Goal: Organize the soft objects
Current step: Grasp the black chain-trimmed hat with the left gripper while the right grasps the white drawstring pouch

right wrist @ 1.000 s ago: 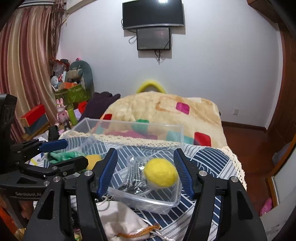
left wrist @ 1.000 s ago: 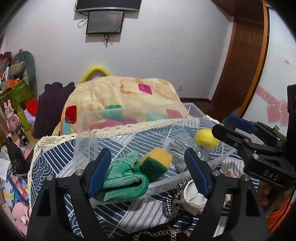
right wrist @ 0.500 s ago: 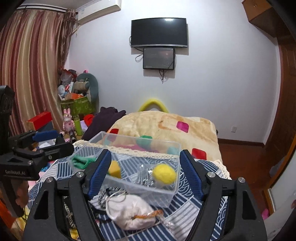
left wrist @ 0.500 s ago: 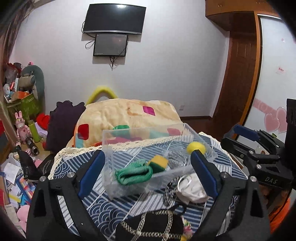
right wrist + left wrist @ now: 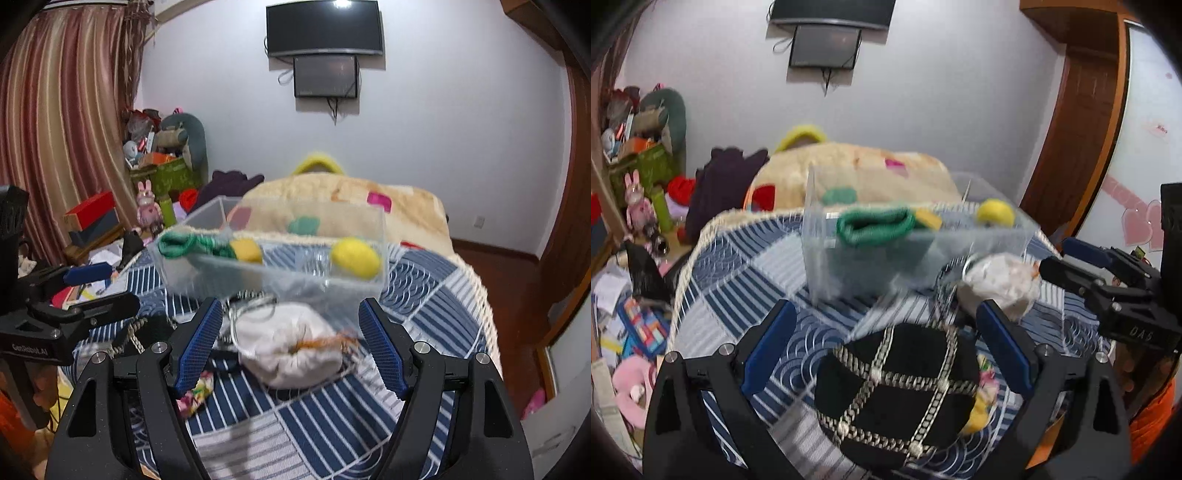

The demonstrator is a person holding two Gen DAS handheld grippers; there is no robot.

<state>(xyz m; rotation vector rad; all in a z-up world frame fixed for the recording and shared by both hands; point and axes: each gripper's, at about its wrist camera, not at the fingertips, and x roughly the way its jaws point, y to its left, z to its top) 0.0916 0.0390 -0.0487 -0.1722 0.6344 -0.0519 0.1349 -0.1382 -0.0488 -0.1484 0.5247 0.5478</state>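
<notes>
both grippers gape empty: left gripper (image 5: 886,350) over black pouch (image 5: 897,391), right gripper (image 5: 291,345) over white pouch (image 5: 288,345).

Open hand-held gripper (image 5: 886,347), black purse (image 5: 897,391), clear bin (image 5: 849,266)

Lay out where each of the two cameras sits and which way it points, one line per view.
Left wrist: on the left claw, looking forward and down over the black chain-trimmed bag to the clear plastic bin; its own blue-padded fingers show, and the right claw at the right edge.
Right wrist: on the right claw, facing the white drawstring pouch with the bin behind; its fingers show, the left claw at the left edge.
Shared: bin, pouch, yellow felt ball, blue patterned tablecloth, wall screens.
</notes>
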